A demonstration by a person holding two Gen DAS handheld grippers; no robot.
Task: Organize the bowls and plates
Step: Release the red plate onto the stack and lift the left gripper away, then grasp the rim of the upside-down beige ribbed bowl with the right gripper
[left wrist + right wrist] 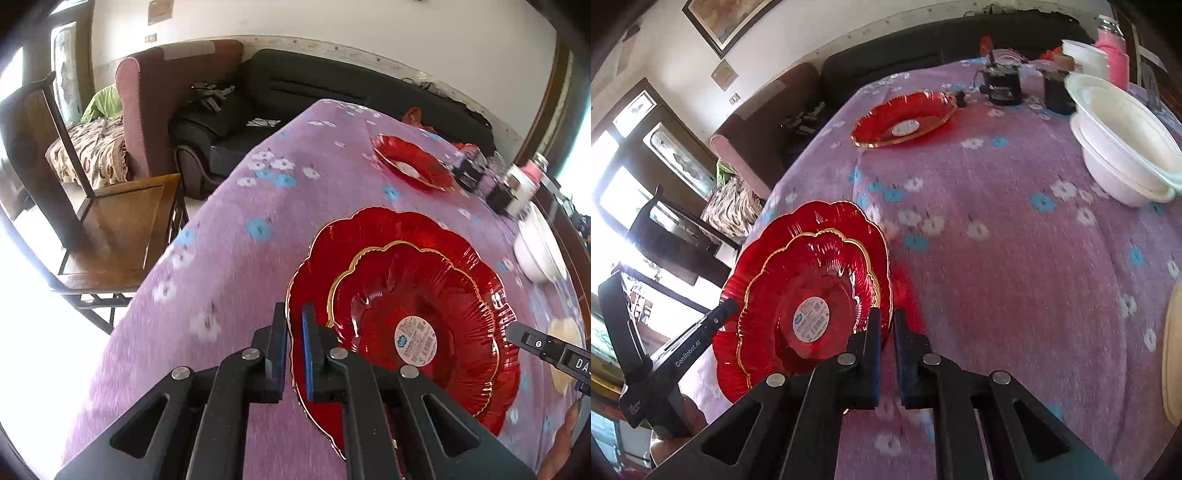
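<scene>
My left gripper (pixel 294 345) is clamped on the near rim of the large red scalloped glass plate with a gold edge (pixel 321 258), the rim passing between the two blue-padded fingers (pixel 308 354). A smaller red scalloped glass plate with a gold rim (pixel 443 291) sits nested inside the large one, a round white label (pixel 414 340) at its centre. My right gripper (pixel 886 345) is at the opposite edge of the same stack; its left finger lies against the rim of the large plate, but a narrow gap between the fingers shows only the cloth, so it is slightly parted and grasps nothing that I can see. In the right wrist view the stack hangs at the left edge of the table, over the purple tablecloth with white and blue flowers (pixel 997 258). Farther along the cloth lies a third red scalloped glass plate (pixel 905 120), well apart from the stack. To the right stand stacked white bowls (pixel 1126 147), and beyond them two dark jars (pixel 1003 83) and a pink bottle (pixel 1115 55). A wooden chair (pixel 122 221) stands beside the table, with a black sofa (pixel 332 85) behind it.
</scene>
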